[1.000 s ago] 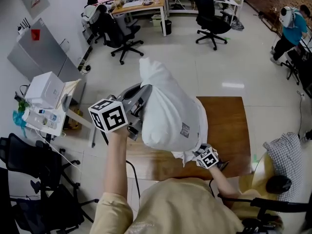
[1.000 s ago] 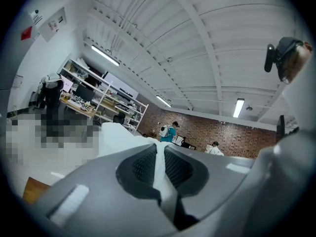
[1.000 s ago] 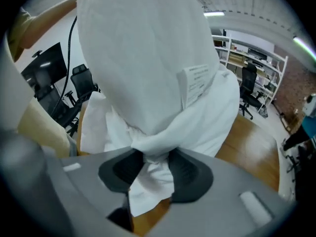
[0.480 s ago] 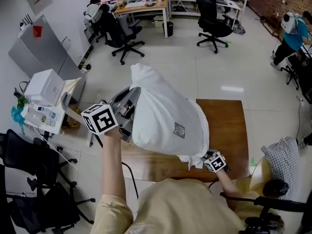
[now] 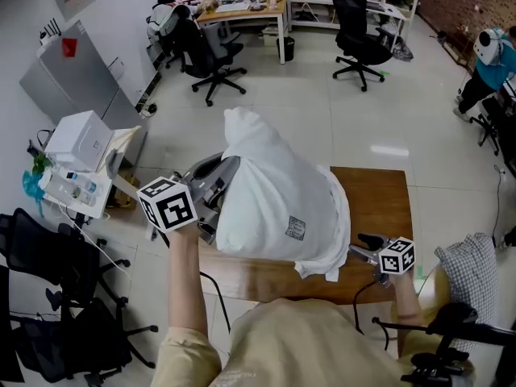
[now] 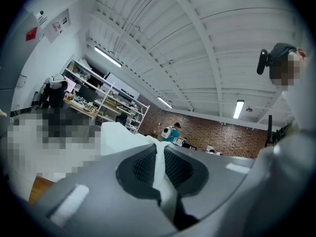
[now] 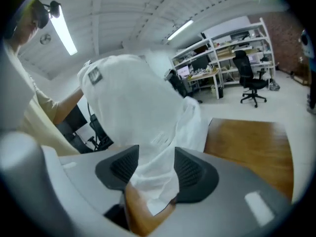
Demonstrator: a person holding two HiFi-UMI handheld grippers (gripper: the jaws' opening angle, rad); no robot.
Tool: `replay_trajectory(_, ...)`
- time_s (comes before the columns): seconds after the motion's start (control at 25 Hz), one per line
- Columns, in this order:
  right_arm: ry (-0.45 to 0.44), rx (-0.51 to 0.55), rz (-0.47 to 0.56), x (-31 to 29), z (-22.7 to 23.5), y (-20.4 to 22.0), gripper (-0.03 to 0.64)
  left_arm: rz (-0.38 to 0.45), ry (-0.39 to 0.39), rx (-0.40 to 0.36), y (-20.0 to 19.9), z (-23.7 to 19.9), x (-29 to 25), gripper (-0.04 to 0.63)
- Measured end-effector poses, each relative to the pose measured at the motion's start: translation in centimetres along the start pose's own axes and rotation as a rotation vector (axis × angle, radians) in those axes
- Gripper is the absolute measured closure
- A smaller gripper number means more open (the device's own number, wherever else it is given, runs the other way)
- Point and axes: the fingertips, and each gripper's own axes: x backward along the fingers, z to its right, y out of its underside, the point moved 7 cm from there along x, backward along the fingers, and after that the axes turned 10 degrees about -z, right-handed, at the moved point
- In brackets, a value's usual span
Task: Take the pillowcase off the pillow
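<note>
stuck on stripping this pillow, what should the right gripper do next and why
Probably close the right gripper on the pillowcase hem. Its jaws have just been opening and stand apart with the hem between them, unpinched, while the left gripper is shut on the pillowcase.

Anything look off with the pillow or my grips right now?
Yes. The white pillow hangs tilted above the brown wooden table from the left gripper alone, shut on its white pillowcase. The right gripper's jaws have just been opening; the crumpled hem lies loose between them, unpinched.
</note>
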Motion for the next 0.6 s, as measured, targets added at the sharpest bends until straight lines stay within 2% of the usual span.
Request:
replay_trajectory(0.12,0.088,-0.015,0.094,0.4,2.9,-5.2,0.41,0.006,0.018,0.018,-0.1,0.6,0.1,0.578)
replay_trajectory(0.24,0.158,-0.01,0.101,-1.8,5.9,-8.9,0.411,0.005,0.05,0.002,0.4,1.8,0.1,0.578)
replay_trajectory(0.32,0.175,-0.009,0.095,-4.3,7.9,-10.6,0.414,0.004,0.051,-0.01,1.0,2.8,0.0,0.578)
replay_trajectory(0.44,0.164,-0.054,0.075,-7.9,11.7,-11.3,0.431,0.0,0.045,-0.026,2.6,4.5,-1.3,0.578)
replay_trajectory(0.6,0.174,-0.11,-0.003,-11.8,16.8,-10.5,0.509,-0.014,0.026,-0.045,4.5,5.4,-3.1,0.578)
